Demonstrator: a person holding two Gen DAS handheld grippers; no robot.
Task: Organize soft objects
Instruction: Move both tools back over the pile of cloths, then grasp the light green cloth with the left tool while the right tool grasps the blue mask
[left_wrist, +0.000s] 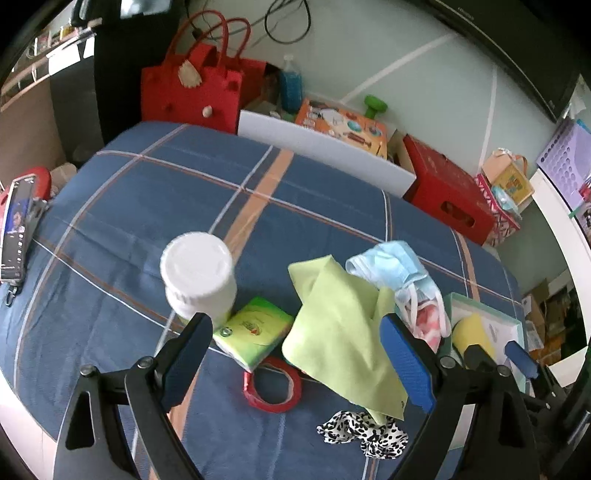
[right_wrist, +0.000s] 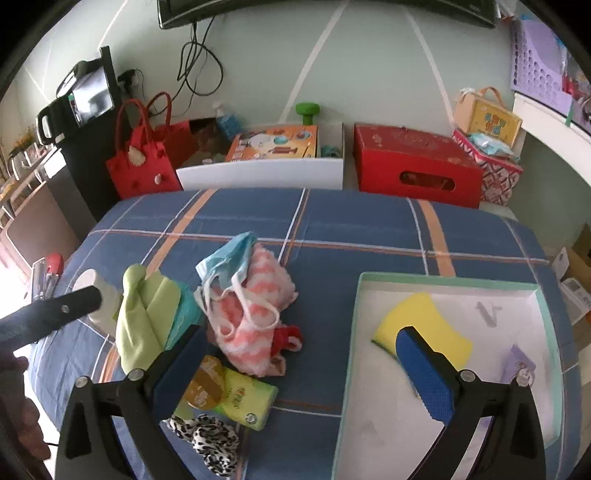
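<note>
1. Left wrist view: the left gripper (left_wrist: 297, 354) has its jaws spread wide, nothing clamped. The green cloth (left_wrist: 340, 332) drapes in the gap, lying against the right-hand blue pad.
2. Just past the fingers there's a leopard scrunchie (left_wrist: 364, 434), a red tape roll (left_wrist: 271, 384) and a green tissue pack (left_wrist: 255, 332), all on the plaid bed cover (left_wrist: 147, 206).
3. A bit further: a white-lidded bottle (left_wrist: 199, 273) on the left, blue face masks (left_wrist: 391, 266) piled behind the cloth.
4. Right wrist view: the right gripper (right_wrist: 299, 373) is also wide open, holding nothing, sitting over the near edge of the mint tray (right_wrist: 354, 332).
5. The yellow sponge (right_wrist: 424, 321) lies inside the tray, partly behind the right finger.
6. The pink-and-white fluffy sock (right_wrist: 258, 306) sits mid-bed, left of the tray, tangled with the masks.
</note>
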